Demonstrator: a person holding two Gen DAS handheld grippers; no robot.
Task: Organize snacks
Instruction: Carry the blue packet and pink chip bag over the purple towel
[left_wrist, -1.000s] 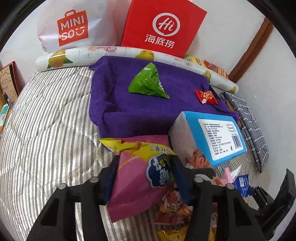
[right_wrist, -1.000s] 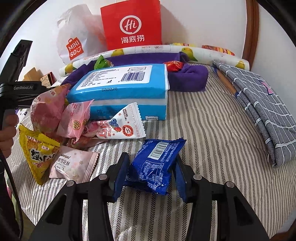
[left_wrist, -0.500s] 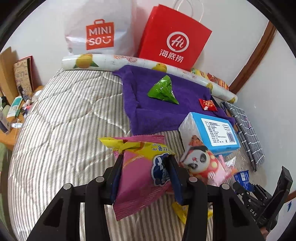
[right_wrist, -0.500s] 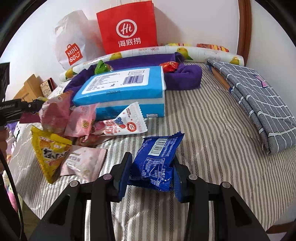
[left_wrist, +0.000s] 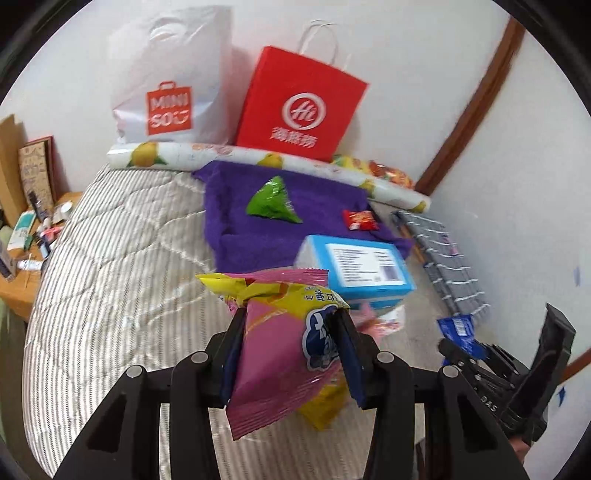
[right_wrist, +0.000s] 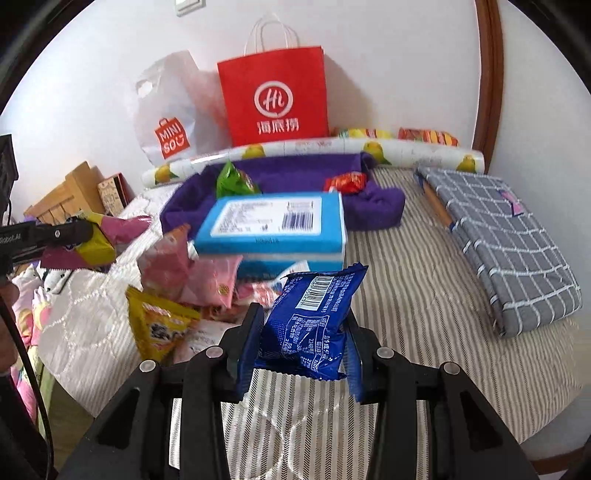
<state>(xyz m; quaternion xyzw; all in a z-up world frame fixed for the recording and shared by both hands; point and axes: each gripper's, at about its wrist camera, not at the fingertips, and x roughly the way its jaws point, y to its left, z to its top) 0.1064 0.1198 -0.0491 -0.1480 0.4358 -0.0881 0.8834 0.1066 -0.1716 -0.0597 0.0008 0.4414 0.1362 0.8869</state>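
My left gripper (left_wrist: 290, 325) is shut on a pink and yellow snack bag (left_wrist: 280, 343), held up above the striped bed. The same bag (right_wrist: 96, 240) shows at the left edge of the right wrist view. My right gripper (right_wrist: 303, 321) is shut on a blue snack packet (right_wrist: 314, 317), also lifted off the bed; that packet (left_wrist: 458, 330) appears low at the right of the left wrist view. A purple towel (left_wrist: 236, 221) at the back carries a green triangular packet (left_wrist: 271, 201) and a small red packet (left_wrist: 360, 219). A heap of loose snacks (right_wrist: 173, 295) lies beside a blue box (right_wrist: 273, 225).
A white shopping bag (left_wrist: 166, 81) and a red paper bag (left_wrist: 299, 107) lean on the wall behind a fruit-print roll (left_wrist: 229, 155). A folded grey checked cloth (right_wrist: 506, 236) lies at the right. A cluttered wooden side table (left_wrist: 26, 251) stands left of the bed.
Both grippers have risen with their packets, so the bed looks farther away. The left one has also drawn back from the purple towel and the snack heap.
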